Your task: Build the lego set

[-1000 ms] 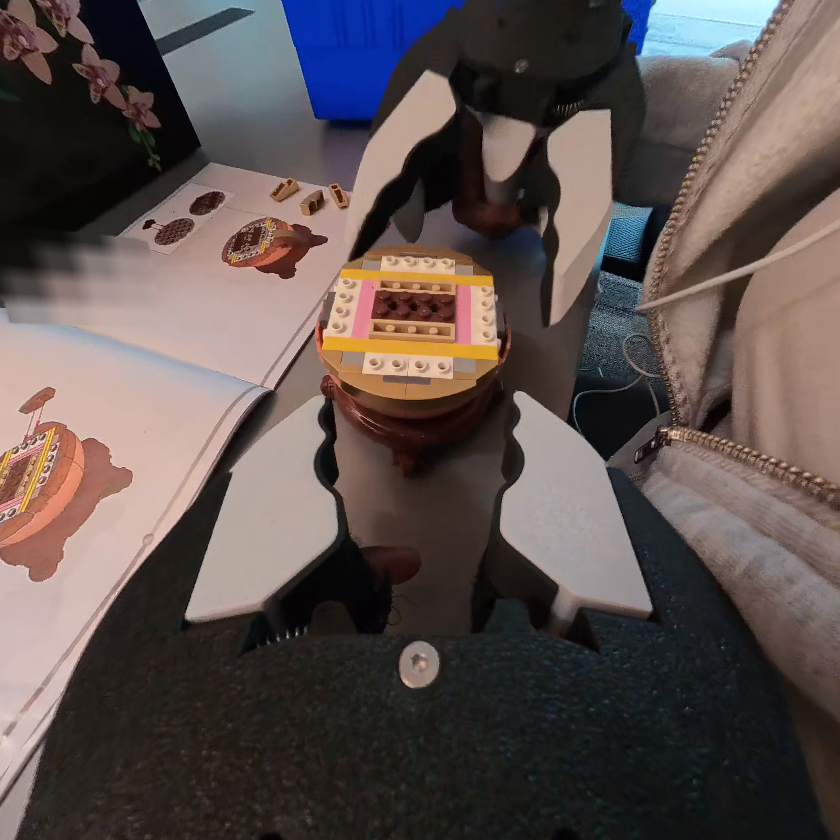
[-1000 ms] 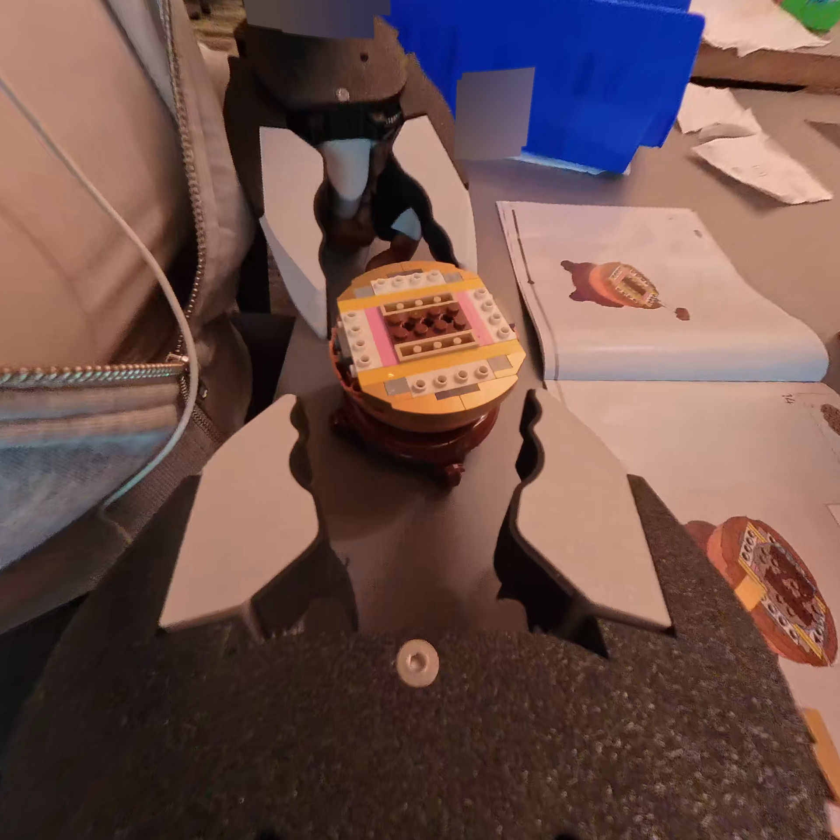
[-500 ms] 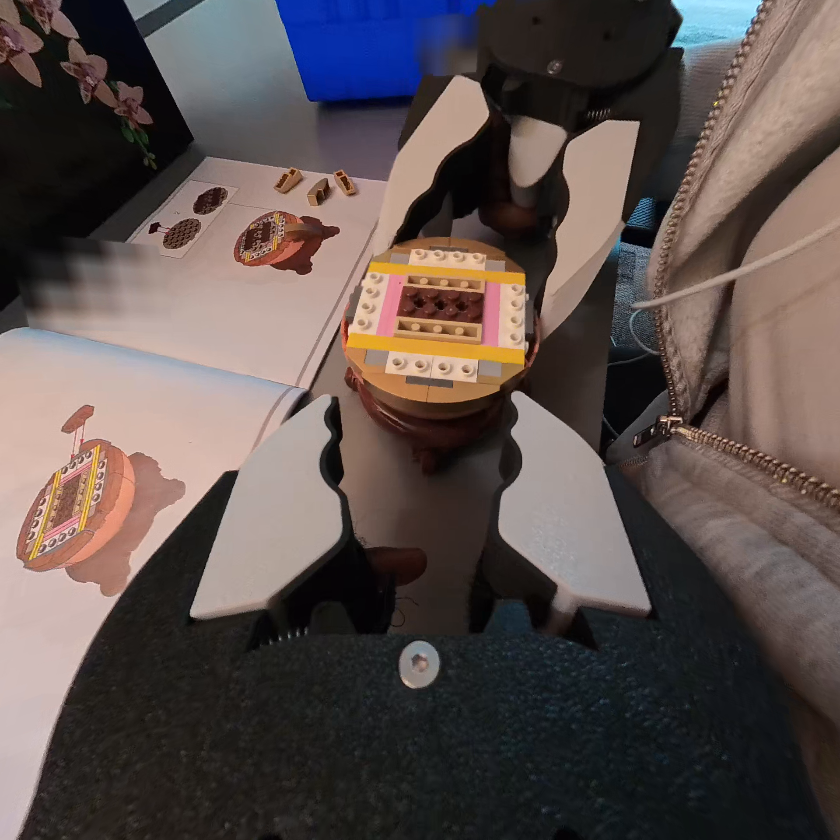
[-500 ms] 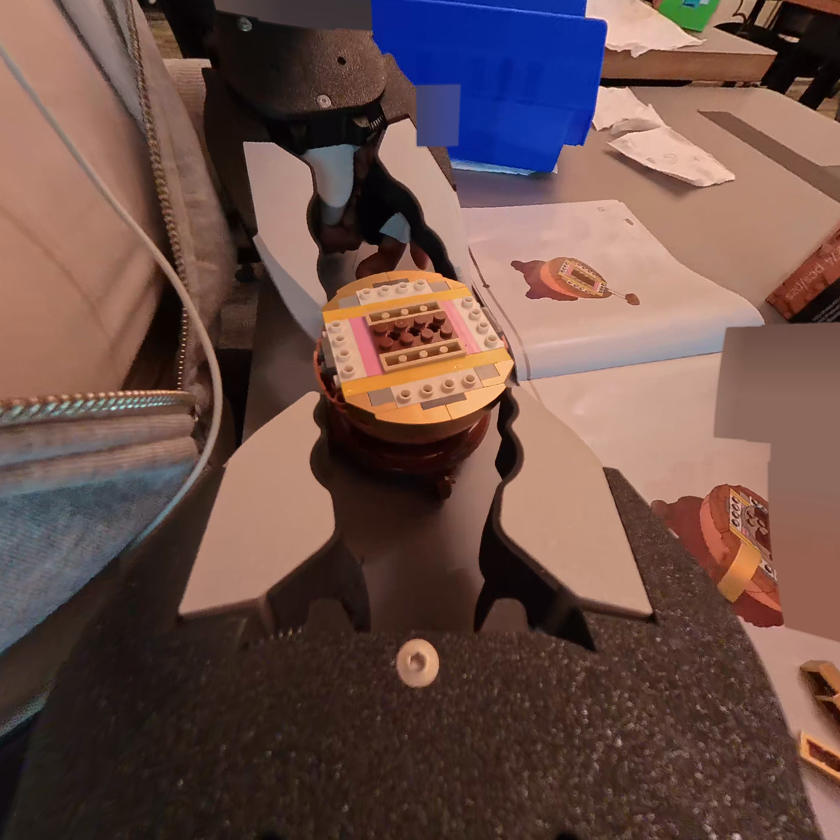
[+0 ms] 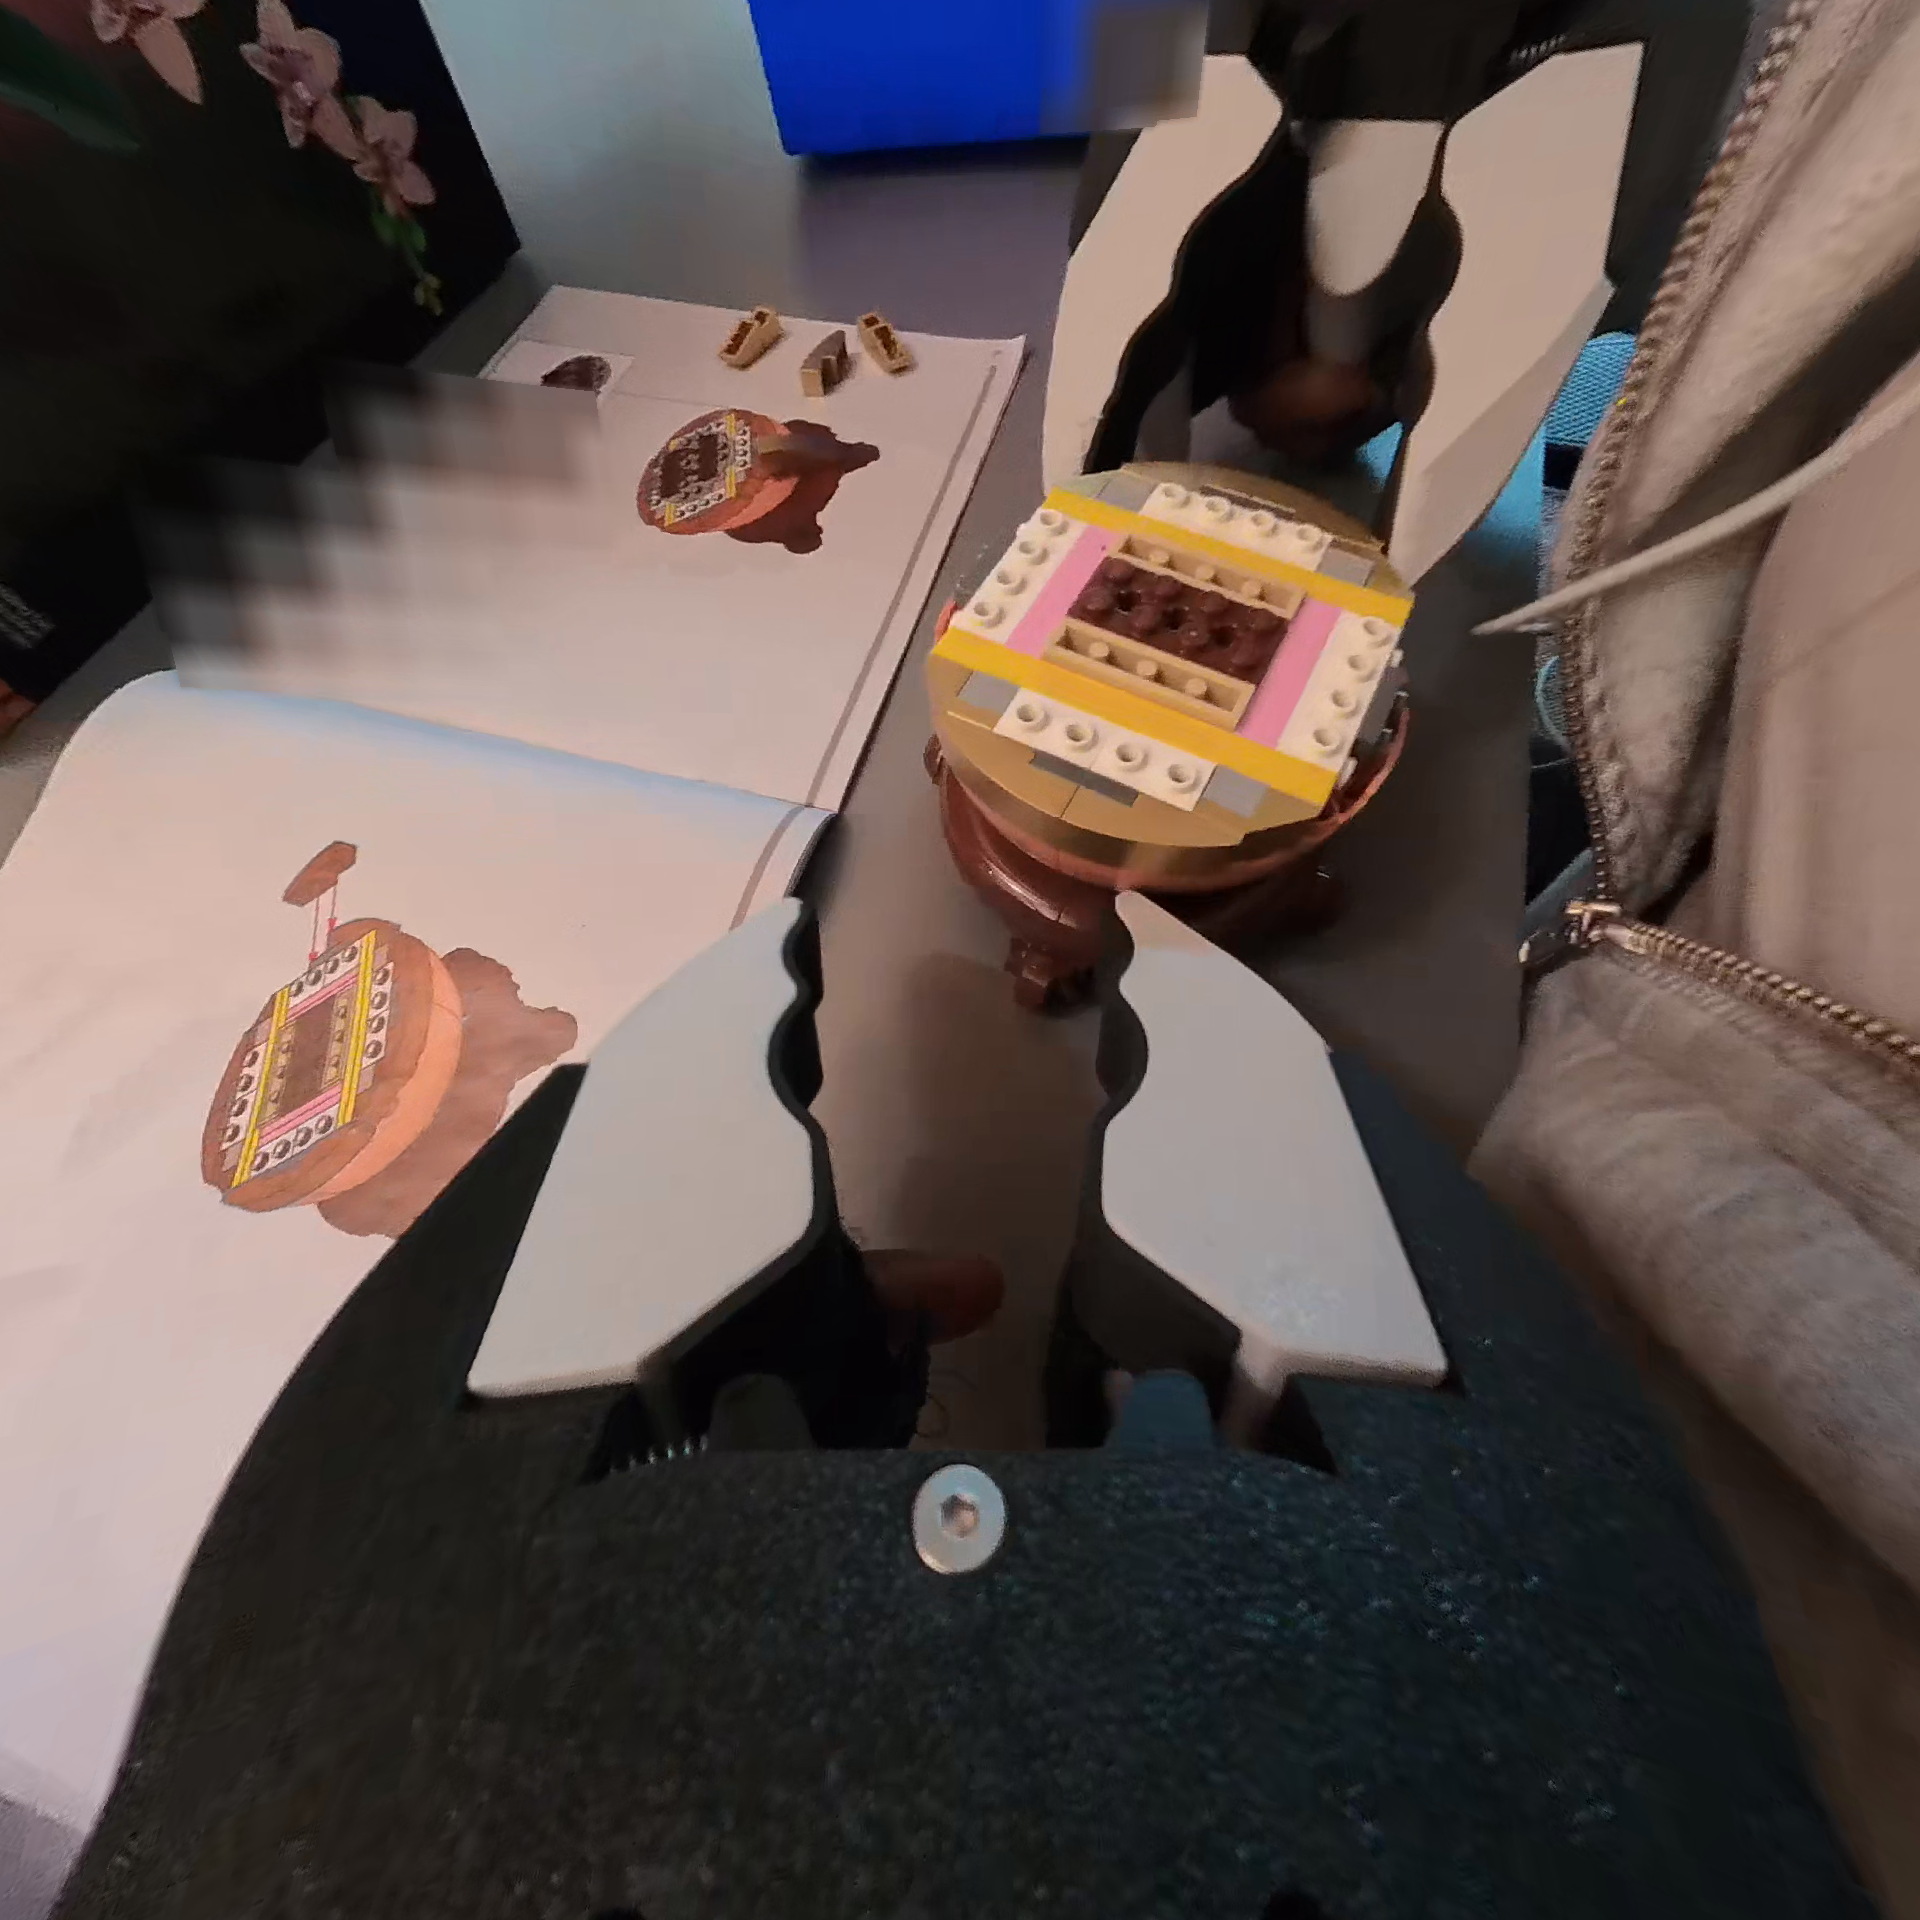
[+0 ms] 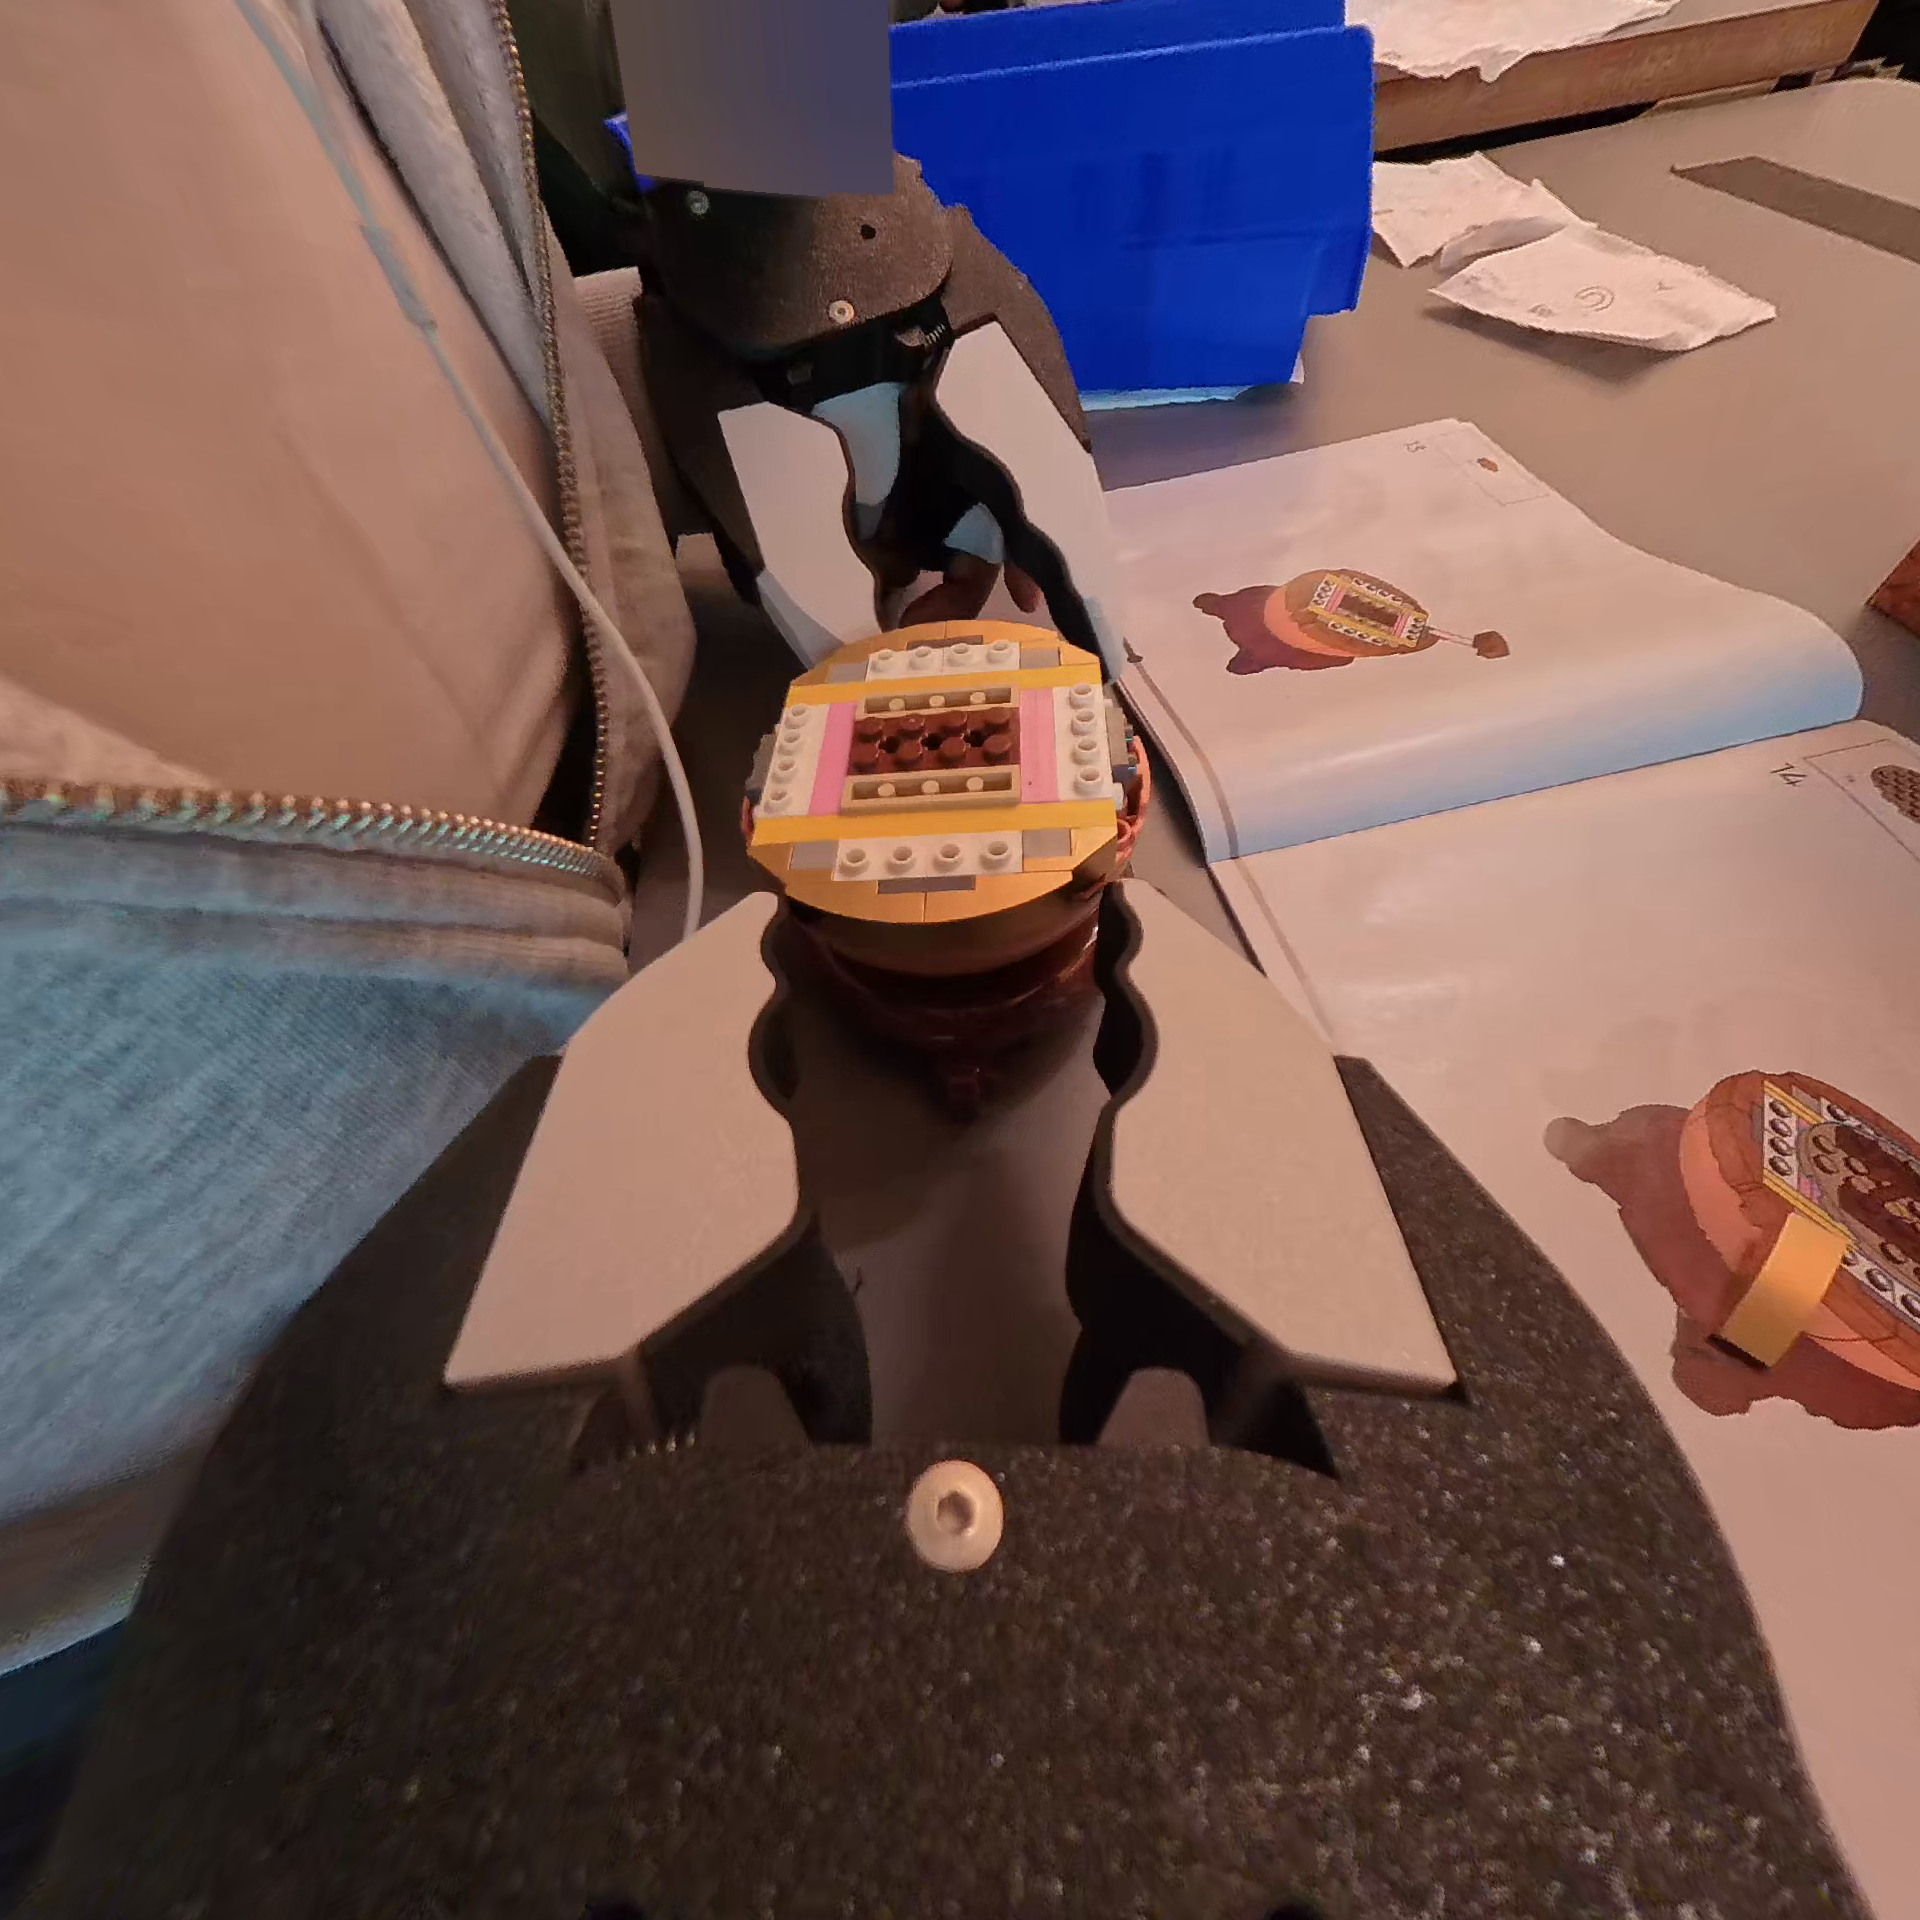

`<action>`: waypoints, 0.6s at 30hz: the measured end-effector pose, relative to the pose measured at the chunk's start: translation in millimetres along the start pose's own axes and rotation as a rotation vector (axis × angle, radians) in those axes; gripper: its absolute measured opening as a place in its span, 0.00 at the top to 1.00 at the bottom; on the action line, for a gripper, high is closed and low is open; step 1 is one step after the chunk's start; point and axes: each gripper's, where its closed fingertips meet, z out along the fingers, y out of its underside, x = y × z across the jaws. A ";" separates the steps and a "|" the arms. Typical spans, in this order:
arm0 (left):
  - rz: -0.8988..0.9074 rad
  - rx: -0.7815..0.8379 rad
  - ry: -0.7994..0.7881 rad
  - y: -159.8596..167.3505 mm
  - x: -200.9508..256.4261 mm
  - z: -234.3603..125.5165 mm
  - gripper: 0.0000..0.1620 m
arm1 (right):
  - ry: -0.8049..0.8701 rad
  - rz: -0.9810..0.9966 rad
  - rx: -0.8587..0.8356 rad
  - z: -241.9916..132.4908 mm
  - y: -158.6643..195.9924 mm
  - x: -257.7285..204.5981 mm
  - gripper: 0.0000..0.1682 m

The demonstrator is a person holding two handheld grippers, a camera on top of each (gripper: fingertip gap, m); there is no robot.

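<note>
The round lego model [image 5: 1164, 665] has a tan disc top with white, yellow and pink plates, a dark brown studded centre and a brown base. It stands on the grey table near the edge and also shows in the right wrist view [image 6: 940, 769]. My right gripper [image 6: 940, 914] has its jaws closed against the sides of the model's brown base, under the disc. In the left wrist view the right gripper [image 5: 1247, 488] comes in from the far side. My left gripper [image 5: 961, 935] is open and empty, tips just short of the model's foot. It shows beyond the model in the right wrist view [image 6: 935, 582].
The open instruction booklet [image 5: 520, 831] lies beside the model, with three loose tan pieces [image 5: 810, 353] on its far page. A blue bin [image 6: 1132, 208], crumpled papers [image 6: 1558, 281] and a black box with orchid pictures [image 5: 208, 156] stand farther back. A person's grey zip jacket [image 5: 1714, 727] is at the table edge. Across from one pair of fingers to the other is roughly 8 cm.
My right gripper moved in and narrowed onto the model's base. The model turned slightly on the table. My left gripper's jaws narrowed a little and it shifted left of the model.
</note>
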 end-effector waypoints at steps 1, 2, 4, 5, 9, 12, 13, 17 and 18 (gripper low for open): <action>-0.004 0.004 0.027 -1.0 2.0 -1.3 0.69 | 0.004 -0.003 0.002 -0.5 -0.5 1.5 0.67; -0.008 0.012 0.066 -2.3 5.9 -3.4 0.68 | 0.006 -0.006 0.003 -1.2 -0.9 2.7 0.67; -0.021 0.027 0.140 -5.8 13.8 -8.5 0.68 | -0.003 -0.004 0.010 -2.7 -2.6 3.5 0.67; -0.033 0.037 0.161 -7.8 16.0 -10.4 0.67 | -0.007 -0.003 0.013 -3.4 -3.4 4.0 0.67; -0.085 0.085 0.191 -17.2 22.0 -8.9 0.65 | -0.007 -0.010 0.006 -9.9 -6.8 8.2 0.69; -0.087 0.063 0.163 -15.0 22.1 -2.8 0.65 | 0.188 0.005 -0.066 -28.7 -1.7 43.3 0.77; -0.078 0.050 0.148 -13.3 21.6 -1.3 0.65 | 0.280 0.024 -0.112 -38.6 4.9 59.5 0.78; -0.046 0.004 0.104 -7.9 19.1 2.1 0.66 | 0.548 0.132 -0.263 -66.1 35.4 105.5 0.81; -0.041 -0.012 0.091 -5.7 17.1 2.8 0.67 | 0.589 0.146 -0.273 -65.7 39.0 112.9 0.82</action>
